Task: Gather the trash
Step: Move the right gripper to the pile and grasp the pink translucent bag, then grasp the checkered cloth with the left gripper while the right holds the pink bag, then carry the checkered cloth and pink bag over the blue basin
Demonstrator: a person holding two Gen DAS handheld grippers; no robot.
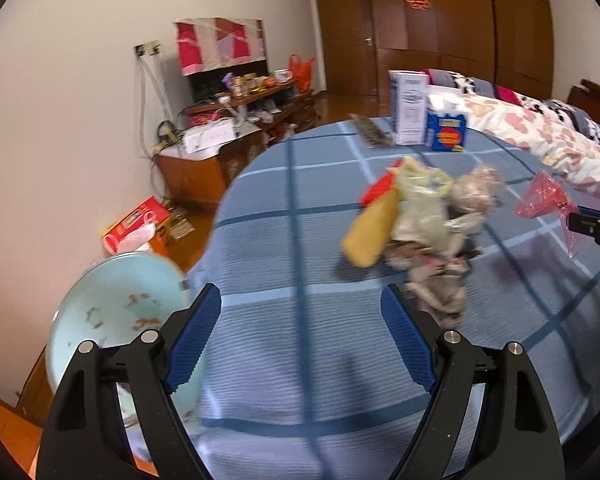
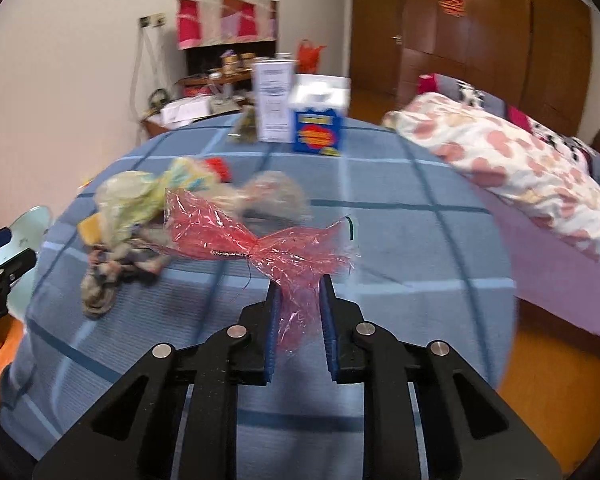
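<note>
one trash heap (image 1: pixel 420 232), one pink wrapper (image 2: pixel 260 244), two boxes: white (image 2: pixel 274 100), blue (image 2: pixel 318 130), one basin (image 1: pixel 116 312), two grippers

Trash pile (image 1: pixel 424 236) motion-blurred; basin (image 1: pixel 116 312) partly hid by table

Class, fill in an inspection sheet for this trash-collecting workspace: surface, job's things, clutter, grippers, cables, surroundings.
Surface: round table under a blue checked cloth.
Job's things: pink plastic wrapper; pile of crumpled wrappers and bags on the cloth; pale green basin at the table's edge, contents unclear.
Clutter: white box, blue carton and a dark packet at the far side.
Grippers: left gripper open, jaws wide, nothing between; right gripper with jaws pinching the pink plastic wrapper.
Cables: cords hanging down the wall to the cabinet.
Surroundings: bed with a floral quilt, wooden cabinet, wooden doors.
</note>
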